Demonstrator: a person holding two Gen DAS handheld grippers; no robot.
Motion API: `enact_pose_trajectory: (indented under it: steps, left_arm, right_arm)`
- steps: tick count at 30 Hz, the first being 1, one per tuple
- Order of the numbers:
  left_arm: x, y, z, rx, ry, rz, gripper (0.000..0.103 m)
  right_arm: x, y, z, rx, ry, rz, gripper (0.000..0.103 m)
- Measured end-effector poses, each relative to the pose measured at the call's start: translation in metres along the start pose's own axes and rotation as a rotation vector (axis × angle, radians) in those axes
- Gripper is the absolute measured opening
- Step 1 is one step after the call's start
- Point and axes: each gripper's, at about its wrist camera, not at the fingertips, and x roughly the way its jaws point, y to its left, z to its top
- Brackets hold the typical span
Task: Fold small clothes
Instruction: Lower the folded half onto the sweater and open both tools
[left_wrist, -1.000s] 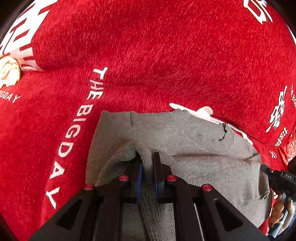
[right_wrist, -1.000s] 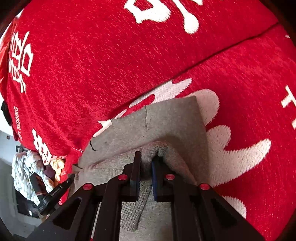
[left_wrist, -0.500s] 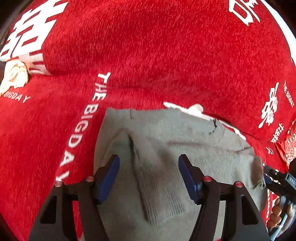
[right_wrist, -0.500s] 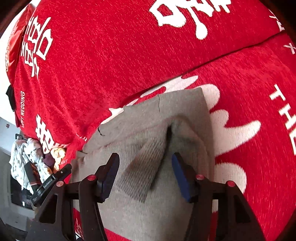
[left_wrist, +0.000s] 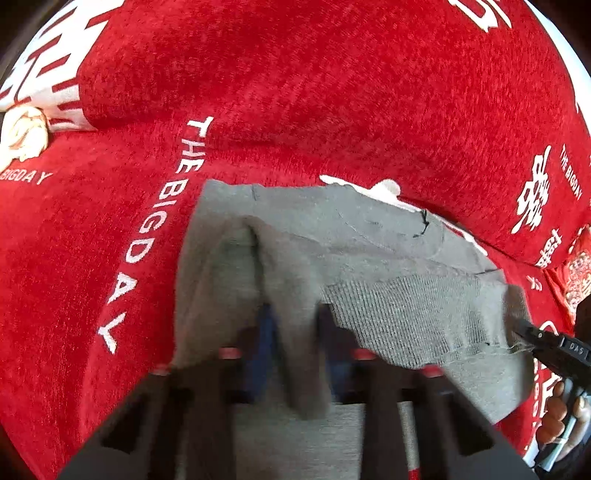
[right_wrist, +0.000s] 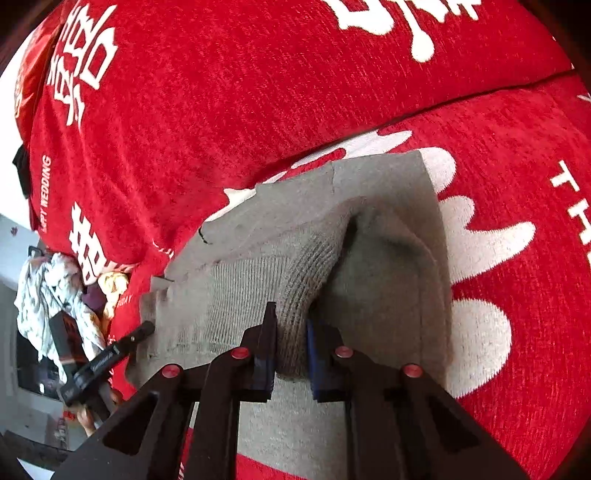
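A small grey knit garment (left_wrist: 369, 258) lies folded on a red sofa cover; it also shows in the right wrist view (right_wrist: 369, 266). My left gripper (left_wrist: 295, 347) is blurred, its blue pads close together around a raised fold of the grey cloth. My right gripper (right_wrist: 290, 343) is shut on a ribbed fold of the same garment at its other end. The right gripper's tip shows at the right edge of the left wrist view (left_wrist: 546, 343); the left gripper's tip shows at lower left of the right wrist view (right_wrist: 110, 354).
The red cover (left_wrist: 332, 92) bears white lettering and a seat-back crease behind the garment. A cream cloth (left_wrist: 22, 136) lies at far left. A pile of light clothes (right_wrist: 55, 295) sits beyond the sofa's end.
One second ago both grippers were shut on folds; half a second ago both stood wide open over the garment. Now both have closed again on folds of the grey cloth.
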Motion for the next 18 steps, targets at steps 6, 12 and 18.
enact_pose_trajectory:
  steps: [6,12,18]
  left_arm:
    - [-0.011,0.011,0.008,-0.042,-0.003,-0.066,0.011]
    - [-0.013,0.005,0.026,-0.066,-0.023,-0.09,0.01]
    - [0.004,0.002,0.056,-0.088,-0.011,-0.041,0.01]
  right_arm:
    - [-0.013,0.001,0.001,0.003,-0.046,0.082,0.014]
    - [-0.019,-0.001,0.015,0.046,-0.075,0.17,0.014]
    - [-0.013,-0.01,0.046,0.154,-0.114,0.242,0.014]
